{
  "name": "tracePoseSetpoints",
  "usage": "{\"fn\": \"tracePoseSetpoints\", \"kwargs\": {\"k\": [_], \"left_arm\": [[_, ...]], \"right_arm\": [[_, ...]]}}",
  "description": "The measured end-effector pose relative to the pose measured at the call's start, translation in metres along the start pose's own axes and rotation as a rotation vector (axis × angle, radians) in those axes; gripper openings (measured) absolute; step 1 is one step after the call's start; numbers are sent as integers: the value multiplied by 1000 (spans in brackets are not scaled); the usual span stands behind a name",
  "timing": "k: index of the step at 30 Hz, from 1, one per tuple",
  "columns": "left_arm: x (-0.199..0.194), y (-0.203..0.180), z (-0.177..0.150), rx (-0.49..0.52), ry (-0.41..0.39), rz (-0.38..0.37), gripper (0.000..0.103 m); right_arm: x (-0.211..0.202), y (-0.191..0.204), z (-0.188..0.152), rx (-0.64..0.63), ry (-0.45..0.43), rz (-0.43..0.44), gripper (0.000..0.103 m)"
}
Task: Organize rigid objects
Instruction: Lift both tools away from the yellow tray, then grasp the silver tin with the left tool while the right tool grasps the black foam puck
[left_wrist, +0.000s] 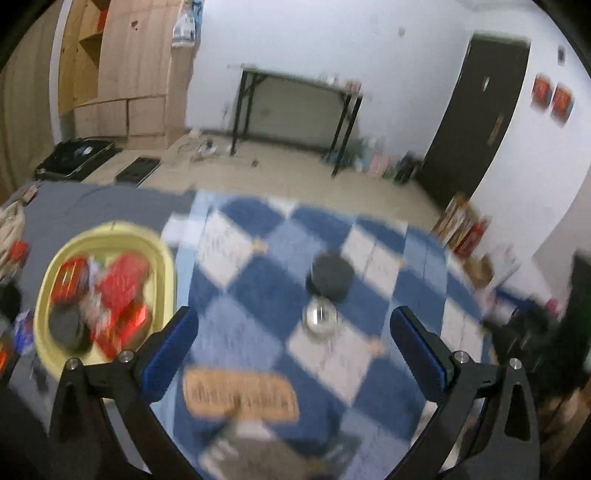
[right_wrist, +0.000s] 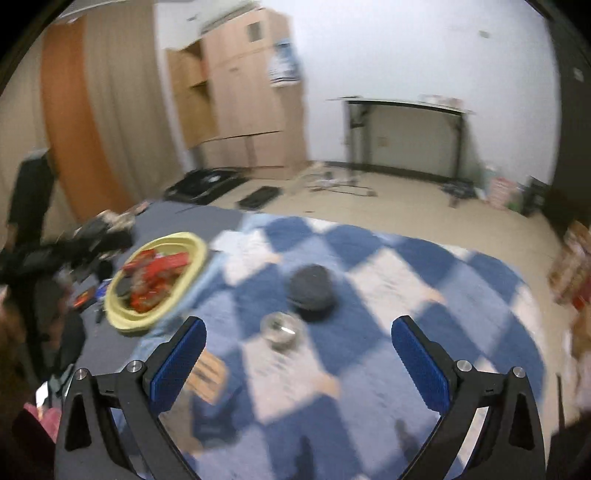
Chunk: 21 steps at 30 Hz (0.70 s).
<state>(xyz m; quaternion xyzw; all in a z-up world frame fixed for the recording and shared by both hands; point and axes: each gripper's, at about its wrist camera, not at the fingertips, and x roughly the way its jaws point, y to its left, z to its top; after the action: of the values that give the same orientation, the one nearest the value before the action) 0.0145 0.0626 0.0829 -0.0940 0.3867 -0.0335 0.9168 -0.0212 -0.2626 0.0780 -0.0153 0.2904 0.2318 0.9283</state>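
Yellow basin (left_wrist: 168, 266) holds red boxes (left_wrist: 123, 280); dark round tin (left_wrist: 332, 275) and clear jar (left_wrist: 319, 317) nearby on checkered cloth (left_wrist: 258, 325). Left tool (left_wrist: 293, 332), right tool (right_wrist: 299, 341): spread wide, empty.

The left gripper (left_wrist: 293, 341), black-armed with blue pads, hangs with its jaws spread wide and nothing between them, above a blue-and-white checked cloth (left_wrist: 258, 291). On the cloth sit a round dark grey lidded tin (left_wrist: 332, 275) and, just in front of it, a small shiny metal dish (left_wrist: 319, 317) — close together, possibly touching. Off to the left, a pale yellow oval plastic basin (left_wrist: 166, 258) holds red boxes (left_wrist: 122, 280) and a dark round object (left_wrist: 66, 325), all blurred. A tan printed card (left_wrist: 240, 395) lies nearer the camera.
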Motion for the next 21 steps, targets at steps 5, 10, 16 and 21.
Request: {"fn": "tracePoseSetpoints", "kwargs": {"k": [5, 10, 16, 21], "left_arm": [[11, -37, -42, 87, 30, 30, 103], [23, -43, -44, 102, -10, 18, 103], [43, -46, -52, 122, 39, 18, 103], [73, -42, -57, 89, 80, 4, 103]], "right_arm": [[-24, -37, -58, 121, -101, -104, 103], [-17, -36, -63, 147, -53, -103, 103], [-6, -32, -59, 143, -23, -54, 103], [36, -49, -50, 172, 25, -18, 103]]}}
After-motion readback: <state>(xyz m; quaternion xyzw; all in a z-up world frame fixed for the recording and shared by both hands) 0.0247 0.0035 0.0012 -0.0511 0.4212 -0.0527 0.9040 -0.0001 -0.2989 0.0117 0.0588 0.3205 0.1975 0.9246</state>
